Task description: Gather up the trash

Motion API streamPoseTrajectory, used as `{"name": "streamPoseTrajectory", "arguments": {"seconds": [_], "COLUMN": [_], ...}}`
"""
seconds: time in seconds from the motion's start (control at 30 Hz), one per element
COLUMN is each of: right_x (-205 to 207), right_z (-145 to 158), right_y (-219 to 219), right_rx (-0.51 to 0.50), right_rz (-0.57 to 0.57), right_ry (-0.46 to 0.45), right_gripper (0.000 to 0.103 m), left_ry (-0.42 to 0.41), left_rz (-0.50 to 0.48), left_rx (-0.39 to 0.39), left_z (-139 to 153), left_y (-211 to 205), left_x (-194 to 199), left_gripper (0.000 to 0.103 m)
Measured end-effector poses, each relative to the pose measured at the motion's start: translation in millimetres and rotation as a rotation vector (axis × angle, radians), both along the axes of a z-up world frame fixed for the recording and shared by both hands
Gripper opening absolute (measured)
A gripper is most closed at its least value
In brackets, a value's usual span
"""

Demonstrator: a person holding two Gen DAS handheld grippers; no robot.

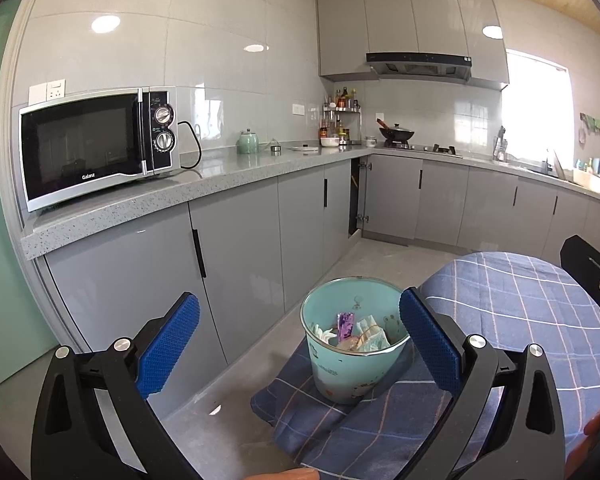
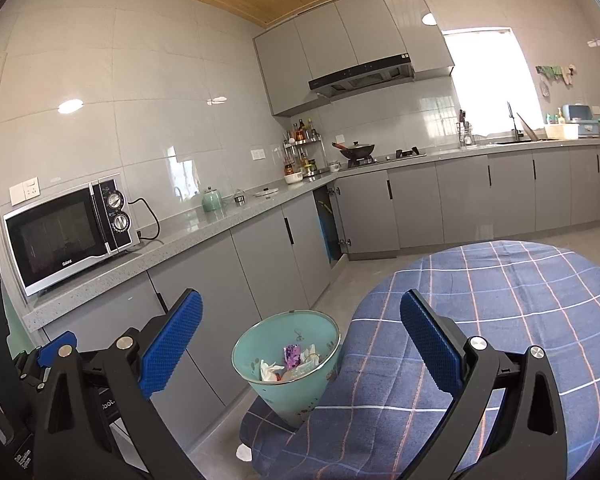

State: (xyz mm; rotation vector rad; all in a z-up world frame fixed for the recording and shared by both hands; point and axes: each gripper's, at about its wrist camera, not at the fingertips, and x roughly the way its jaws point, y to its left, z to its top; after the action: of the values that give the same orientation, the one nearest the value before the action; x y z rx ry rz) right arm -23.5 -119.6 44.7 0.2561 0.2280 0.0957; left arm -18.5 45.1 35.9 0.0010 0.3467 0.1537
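Both the left hand-held gripper and right hand-held gripper hang spread and empty above a trash-filled mint bin perched at the tabletop's draped left edge, where a nudge could topple it.

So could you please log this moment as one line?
left gripper open | right gripper open | bin holds trash | nothing held

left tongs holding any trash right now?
No, the left tongs stand wide open with nothing between the blue pads, and the trash lies in the teal bin beyond them.
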Motion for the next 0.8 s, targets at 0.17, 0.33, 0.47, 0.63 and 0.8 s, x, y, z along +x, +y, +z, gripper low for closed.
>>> {"name": "streamPoseTrajectory", "arguments": {"seconds": [0.17, 0.33, 0.47, 0.63, 0.8], "right_x": [-3.4, -5.5, -5.2, -4.4, -5.6], "right_z": [0.8, 1.5, 1.1, 0.5, 1.5], "right_y": [-0.4, -0.7, -1.6, -3.6, -2.6], "right_rx": [0.001, 0.0, 0.004, 0.016, 0.012], "right_rz": [-0.003, -0.003, 0.0, 0.001, -0.001], "right_ry": [-0.007, -0.013, -0.009, 0.0, -0.006], "right_gripper": [0.097, 0.097, 0.097, 0.097, 0.097], "left_ry": [-0.009, -0.013, -0.016, -0.017, -0.017], "left_rz": [0.003, 0.004, 0.005, 0.003, 0.006], "left_rx": [-0.001, -0.002, -0.004, -0.003, -0.006], "left_z": [1.2, 1.4, 1.8, 2.4, 2.8], "left_y": [0.9, 1.4, 1.8, 0.5, 1.4], "left_x": [-2.5, -3.3, -4.5, -5.9, -6.4], "left_gripper": [0.098, 0.098, 0.098, 0.098, 0.098]}}
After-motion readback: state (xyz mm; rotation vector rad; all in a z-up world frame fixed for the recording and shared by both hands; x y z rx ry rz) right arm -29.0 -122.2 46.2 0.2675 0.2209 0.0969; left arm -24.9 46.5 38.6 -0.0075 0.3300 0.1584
